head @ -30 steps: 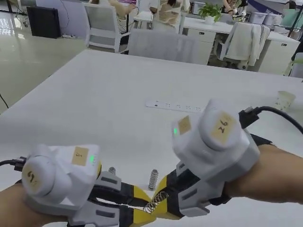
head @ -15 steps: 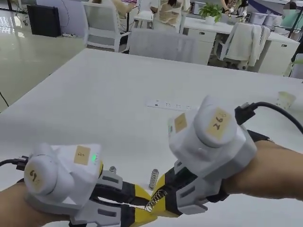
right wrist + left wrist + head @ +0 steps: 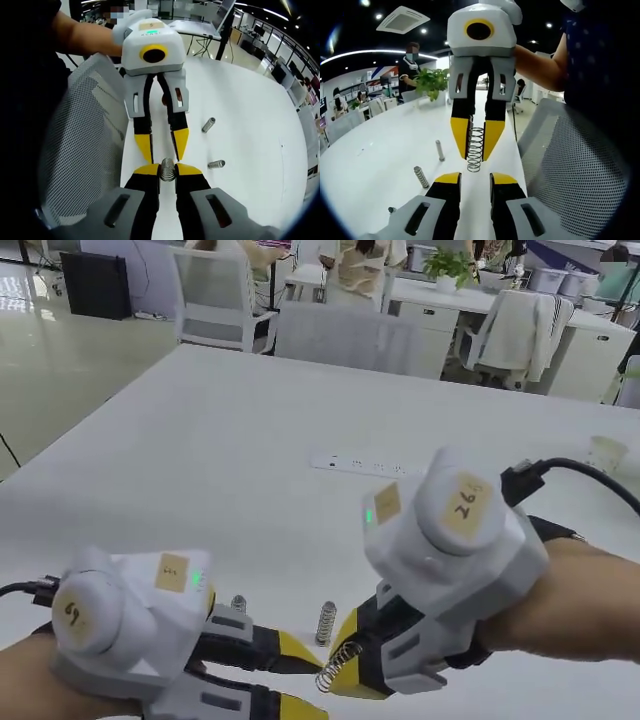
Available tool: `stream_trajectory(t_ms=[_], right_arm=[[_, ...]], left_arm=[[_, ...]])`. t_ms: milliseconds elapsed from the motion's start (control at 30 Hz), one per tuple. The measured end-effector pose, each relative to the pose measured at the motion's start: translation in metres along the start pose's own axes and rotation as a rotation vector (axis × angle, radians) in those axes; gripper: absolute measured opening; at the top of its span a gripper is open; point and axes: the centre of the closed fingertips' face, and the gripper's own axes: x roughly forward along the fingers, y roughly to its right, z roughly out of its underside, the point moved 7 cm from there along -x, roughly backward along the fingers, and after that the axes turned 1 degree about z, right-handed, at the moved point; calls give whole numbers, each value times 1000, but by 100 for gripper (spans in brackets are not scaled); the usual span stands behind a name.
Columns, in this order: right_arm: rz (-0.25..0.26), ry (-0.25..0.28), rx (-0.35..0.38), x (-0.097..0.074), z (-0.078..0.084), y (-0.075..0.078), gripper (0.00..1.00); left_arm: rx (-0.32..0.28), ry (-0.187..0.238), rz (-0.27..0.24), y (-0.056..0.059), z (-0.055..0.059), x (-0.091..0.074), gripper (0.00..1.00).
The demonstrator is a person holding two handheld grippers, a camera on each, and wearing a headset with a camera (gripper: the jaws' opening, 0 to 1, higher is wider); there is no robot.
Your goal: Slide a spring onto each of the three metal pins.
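While right gripper (image 3: 168, 171) clamps one spring (image 3: 475, 149), two pins (image 3: 440, 150)

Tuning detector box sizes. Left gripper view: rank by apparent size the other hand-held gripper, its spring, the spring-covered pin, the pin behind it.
1. right hand-held gripper
2. held spring
3. spring-covered pin and far pin: these look alike, and the far pin sits farther from the camera, so they are left unranked.

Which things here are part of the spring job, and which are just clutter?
Job: held spring; right gripper clamping it; open left gripper; bare pin; sprung pin.
Clutter: power strip; paper cup; mesh chair.
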Motion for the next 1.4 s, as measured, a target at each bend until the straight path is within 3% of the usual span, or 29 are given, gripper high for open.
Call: stream_trajectory(t_ms=[467, 733, 1400], right_arm=[[15, -11, 20, -5, 11, 4, 9], [26, -16, 31, -7, 15, 7, 9], [54, -21, 75, -20, 29, 16, 9]], left_arm=[[-47, -2, -41, -6, 8, -16, 29], [-87, 0, -75, -5, 21, -26, 33], [-165, 67, -202, -5, 38, -49, 43]])
